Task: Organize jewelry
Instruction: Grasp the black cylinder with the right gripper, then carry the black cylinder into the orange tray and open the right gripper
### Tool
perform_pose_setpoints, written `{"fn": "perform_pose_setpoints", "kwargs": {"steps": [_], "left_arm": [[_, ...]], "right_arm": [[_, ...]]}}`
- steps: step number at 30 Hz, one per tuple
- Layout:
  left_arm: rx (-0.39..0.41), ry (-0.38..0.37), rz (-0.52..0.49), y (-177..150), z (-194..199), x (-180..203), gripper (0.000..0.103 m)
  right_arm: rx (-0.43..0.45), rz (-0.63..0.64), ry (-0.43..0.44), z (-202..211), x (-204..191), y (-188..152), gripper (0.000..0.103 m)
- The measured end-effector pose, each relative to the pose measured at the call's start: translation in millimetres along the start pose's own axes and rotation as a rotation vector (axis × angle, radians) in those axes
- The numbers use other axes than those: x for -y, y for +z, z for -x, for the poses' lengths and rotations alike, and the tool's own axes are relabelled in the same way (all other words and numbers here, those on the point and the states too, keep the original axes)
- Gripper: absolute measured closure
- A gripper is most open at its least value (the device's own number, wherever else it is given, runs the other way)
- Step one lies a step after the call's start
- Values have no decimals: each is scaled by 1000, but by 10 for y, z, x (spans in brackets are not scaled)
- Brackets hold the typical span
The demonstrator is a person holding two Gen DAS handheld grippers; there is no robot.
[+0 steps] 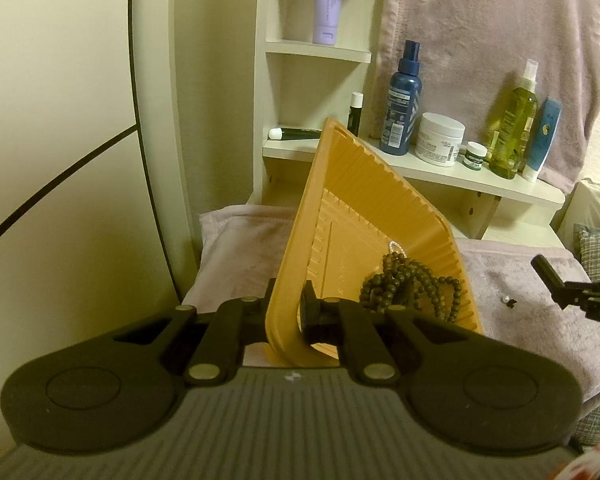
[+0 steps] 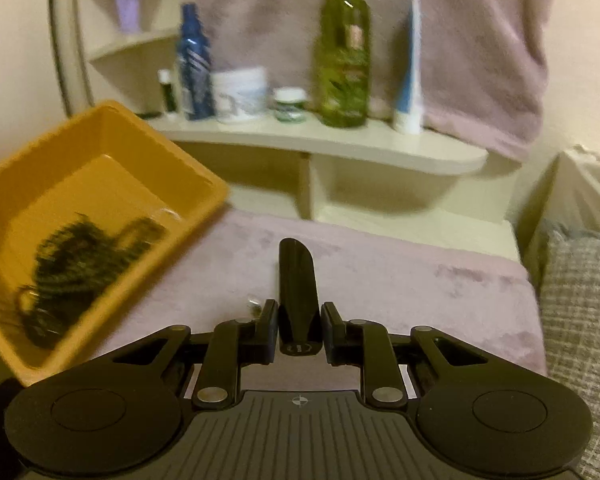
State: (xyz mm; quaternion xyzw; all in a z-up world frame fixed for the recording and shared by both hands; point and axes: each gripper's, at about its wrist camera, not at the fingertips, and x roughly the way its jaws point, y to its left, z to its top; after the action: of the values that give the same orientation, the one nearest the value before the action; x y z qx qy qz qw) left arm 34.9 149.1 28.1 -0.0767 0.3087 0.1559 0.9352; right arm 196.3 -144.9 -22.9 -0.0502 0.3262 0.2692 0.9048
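My left gripper [image 1: 290, 305] is shut on the near rim of an orange plastic tray [image 1: 360, 184], holding it tilted up on edge over the pink towel. Dark bead strands [image 1: 404, 284] lie piled in the tray's low corner, with a small silvery piece [image 1: 394, 246] just above them. My right gripper [image 2: 300, 322] is shut on a black oblong clip [image 2: 298, 280] that sticks forward between its fingers, above the towel. The tray [image 2: 100, 140] and beads [image 2: 80, 256] show blurred at the left. A tiny pale earring [image 2: 254, 302] lies on the towel beside the left finger.
A cream shelf [image 1: 440, 172] behind the towel carries a blue bottle [image 1: 402, 100], a white jar [image 1: 440, 138], a green bottle [image 1: 514, 120] and a tube. A pink towel [image 1: 520, 280] covers the surface. A woven cushion [image 2: 580, 320] lies at the right.
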Motion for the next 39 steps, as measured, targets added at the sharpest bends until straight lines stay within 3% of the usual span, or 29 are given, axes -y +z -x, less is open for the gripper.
{"fn": "perform_pose_setpoints", "kwargs": {"steps": [13, 22, 36, 37, 38, 39], "left_arm": [[2, -5, -3, 0, 6, 3, 95], [3, -9, 3, -5, 7, 1, 95], [3, -14, 9, -11, 16, -11, 95], [2, -13, 9, -12, 15, -16, 95], [2, -14, 9, -14, 15, -19, 95], [2, -14, 10, -15, 13, -22, 95]], "right_arm": [[14, 153, 335, 49, -839, 311, 80], [-18, 248, 405, -146, -1337, 280, 80], [-49, 221, 469, -310, -1551, 234, 80], [-43, 205, 477, -309, -1534, 235, 73], [-38, 189, 477, -303, -1511, 239, 55], [-32, 178, 473, -288, -1497, 245, 48]]}}
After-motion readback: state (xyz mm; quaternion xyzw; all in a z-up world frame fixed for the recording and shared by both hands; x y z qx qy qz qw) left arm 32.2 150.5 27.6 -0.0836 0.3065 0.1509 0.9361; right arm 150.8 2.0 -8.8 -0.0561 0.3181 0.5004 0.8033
